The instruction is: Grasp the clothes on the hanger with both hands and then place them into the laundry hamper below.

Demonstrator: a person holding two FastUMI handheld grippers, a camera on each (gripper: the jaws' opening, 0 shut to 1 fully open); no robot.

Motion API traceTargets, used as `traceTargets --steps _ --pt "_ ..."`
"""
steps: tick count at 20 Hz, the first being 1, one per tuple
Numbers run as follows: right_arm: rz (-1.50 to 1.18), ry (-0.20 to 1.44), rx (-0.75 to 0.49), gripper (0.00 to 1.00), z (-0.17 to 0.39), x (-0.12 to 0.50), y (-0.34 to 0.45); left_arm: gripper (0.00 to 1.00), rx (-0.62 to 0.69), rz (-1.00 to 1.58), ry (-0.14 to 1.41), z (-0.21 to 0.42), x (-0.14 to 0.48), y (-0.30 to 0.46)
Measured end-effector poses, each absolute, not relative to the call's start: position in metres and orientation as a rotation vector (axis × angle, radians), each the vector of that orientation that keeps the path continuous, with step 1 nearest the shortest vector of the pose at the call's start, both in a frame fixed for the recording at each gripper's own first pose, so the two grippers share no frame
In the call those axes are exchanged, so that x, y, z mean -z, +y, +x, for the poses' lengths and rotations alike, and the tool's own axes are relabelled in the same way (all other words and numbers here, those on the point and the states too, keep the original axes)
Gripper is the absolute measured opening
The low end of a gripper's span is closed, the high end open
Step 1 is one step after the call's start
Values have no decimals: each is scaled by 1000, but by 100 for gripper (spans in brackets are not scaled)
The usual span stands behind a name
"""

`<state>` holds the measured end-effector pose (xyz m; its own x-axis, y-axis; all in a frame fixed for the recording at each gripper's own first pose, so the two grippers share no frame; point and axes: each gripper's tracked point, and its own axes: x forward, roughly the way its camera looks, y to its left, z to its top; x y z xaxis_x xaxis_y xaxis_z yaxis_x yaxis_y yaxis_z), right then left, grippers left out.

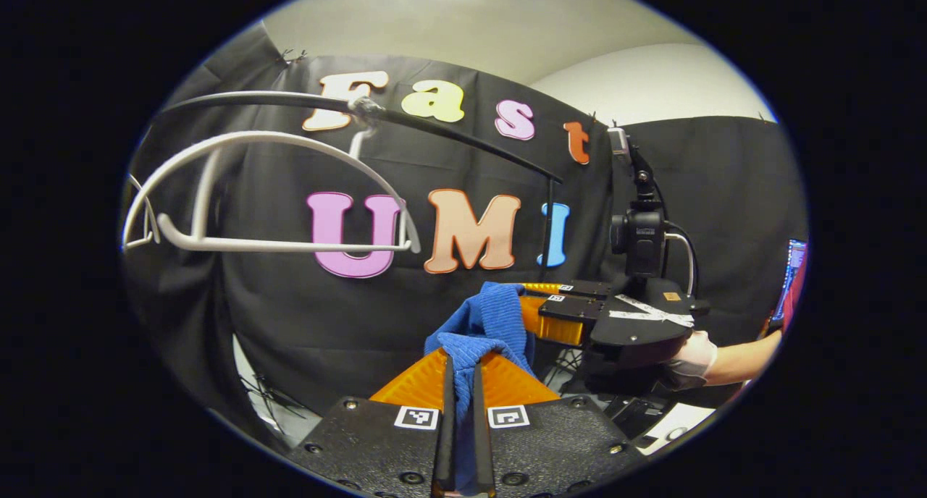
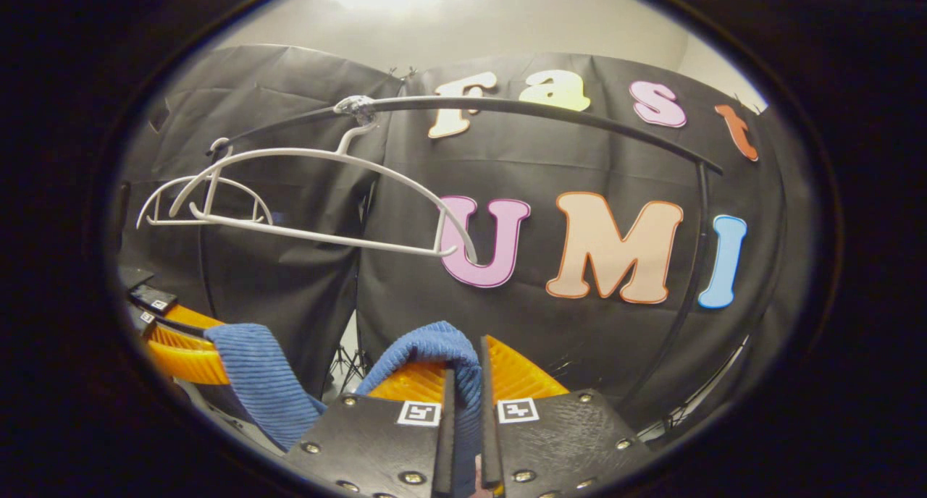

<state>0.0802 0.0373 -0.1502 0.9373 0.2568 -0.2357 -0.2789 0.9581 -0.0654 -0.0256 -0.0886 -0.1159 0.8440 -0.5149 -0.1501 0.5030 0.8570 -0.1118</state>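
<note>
Left tongs (image 1: pixel 463 382): fingers closed together, with a fold of the blue cloth (image 1: pixel 484 329) pinched between them. The ribbed fabric bunches up over the fingertips and runs on to the right.

Right tongs (image 2: pixel 463 386): fingers likewise clamped on the blue cloth (image 2: pixel 434 349), which humps over the left finger and slips down into the narrow gap between the two.

In the left gripper view, the right tongs (image 1: pixel 550 313) come in from the right, held by a gloved hand (image 1: pixel 691 357), with a small black camera (image 1: pixel 637 241) mounted on top. Their tips meet the far end of the same cloth. In the right gripper view, the left tongs (image 2: pixel 181 346) sit at lower left with the cloth's other end (image 2: pixel 261 378) draped across them and hanging down.

Cloth orientation: long axis runs roughly level from one pair of tongs to the other, sagging between them. It is held in the air, below and clear of the hangers.

White hanger (image 1: pixel 268 194) hangs bare from the black rail (image 1: pixel 449 132) by its hook, above and left of the cloth; its bottom bar is near level. A second white hanger (image 2: pixel 206 205) sits farther along the rail (image 2: pixel 550 111), also bare.

Behind: black cloth wall (image 1: pixel 290 317).
</note>
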Motion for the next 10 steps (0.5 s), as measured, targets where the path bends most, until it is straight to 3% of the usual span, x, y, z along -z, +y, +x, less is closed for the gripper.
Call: traceTargets --steps 10 --pt "-106 317 -226 14 74 193 6 11 553 -164 254 0 156 -113"
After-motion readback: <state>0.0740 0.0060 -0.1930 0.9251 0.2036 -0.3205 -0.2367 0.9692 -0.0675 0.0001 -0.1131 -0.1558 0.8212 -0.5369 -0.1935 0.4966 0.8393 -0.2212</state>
